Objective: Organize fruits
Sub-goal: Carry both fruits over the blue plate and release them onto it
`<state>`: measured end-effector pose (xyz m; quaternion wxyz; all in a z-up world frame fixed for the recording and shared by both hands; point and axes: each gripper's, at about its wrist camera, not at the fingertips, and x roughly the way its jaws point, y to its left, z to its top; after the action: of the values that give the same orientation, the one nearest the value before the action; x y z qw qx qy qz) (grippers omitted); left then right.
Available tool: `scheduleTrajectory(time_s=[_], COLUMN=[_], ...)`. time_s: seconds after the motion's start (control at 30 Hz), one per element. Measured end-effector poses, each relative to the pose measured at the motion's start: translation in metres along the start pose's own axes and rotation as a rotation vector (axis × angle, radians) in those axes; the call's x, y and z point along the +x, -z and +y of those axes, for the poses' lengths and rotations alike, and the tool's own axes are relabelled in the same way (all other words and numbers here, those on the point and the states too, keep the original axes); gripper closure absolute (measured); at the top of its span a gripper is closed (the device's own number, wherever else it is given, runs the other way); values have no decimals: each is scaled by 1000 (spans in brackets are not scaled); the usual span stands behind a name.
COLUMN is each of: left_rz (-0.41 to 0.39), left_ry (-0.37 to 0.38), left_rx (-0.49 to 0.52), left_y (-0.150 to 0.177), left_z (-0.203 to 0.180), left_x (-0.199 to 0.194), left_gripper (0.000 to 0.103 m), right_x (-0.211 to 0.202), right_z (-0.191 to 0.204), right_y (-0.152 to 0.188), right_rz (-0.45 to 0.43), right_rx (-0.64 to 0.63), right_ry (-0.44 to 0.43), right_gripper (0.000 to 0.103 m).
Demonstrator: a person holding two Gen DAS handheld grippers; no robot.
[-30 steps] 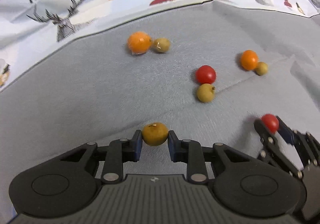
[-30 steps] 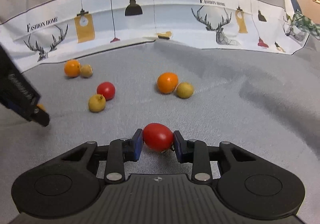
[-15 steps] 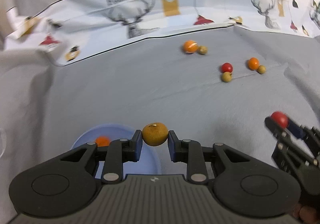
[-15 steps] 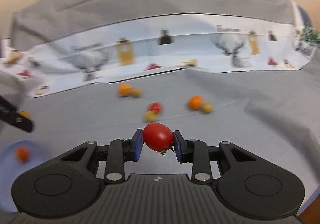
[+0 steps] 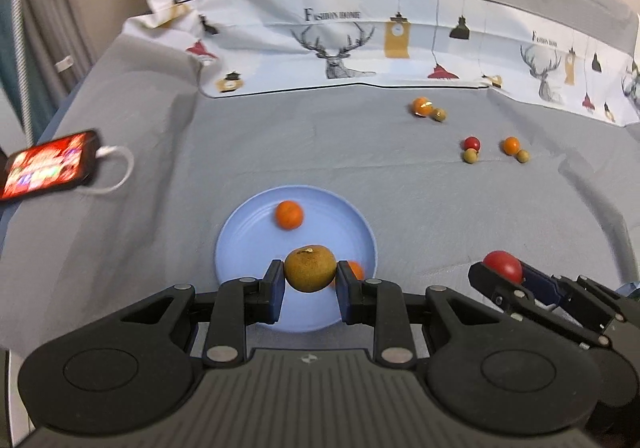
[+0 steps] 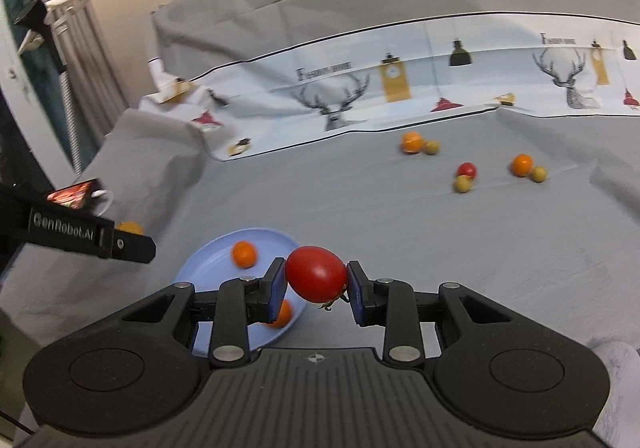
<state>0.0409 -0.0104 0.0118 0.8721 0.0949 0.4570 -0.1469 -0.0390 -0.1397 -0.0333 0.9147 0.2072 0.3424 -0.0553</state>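
My left gripper [image 5: 310, 283] is clamped on a brownish-yellow fruit [image 5: 310, 268], pads pressed to both its sides, hanging over the near part of the blue plate [image 5: 248, 224]. My right gripper [image 6: 316, 286] is pinching a red tomato [image 6: 316, 273], held above the plate's right rim. On the plate lie two oranges: one [image 5: 289, 214] toward its far side, another [image 5: 354, 271] half hidden behind my left finger. The plate sits on the grey cloth [image 5: 420, 184], toward its near left part. Out by the far right edge, below the deer-print band [image 5: 340, 48], more fruit waits in pairs: an orange with a small brown one [image 5: 439, 114], a second tomato [image 5: 472, 143] touching a brown one, another orange [image 5: 511, 145] beside a brown one. A lit phone [image 5: 48, 168] lies at the cloth's left edge.
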Motion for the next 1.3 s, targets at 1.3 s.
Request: scheduleTrajectory(time_s=[1.3], left_rz=[93], left_ry=[4], left_rx=[-118], left_y=[-2], left_z=[56], left_x=[51], left_gripper=[73], right_x=[46], right_z=[37], right_y=[-3], right_rz=[145], right_rx=[-98], right_ry=[-13], right_gripper=[69])
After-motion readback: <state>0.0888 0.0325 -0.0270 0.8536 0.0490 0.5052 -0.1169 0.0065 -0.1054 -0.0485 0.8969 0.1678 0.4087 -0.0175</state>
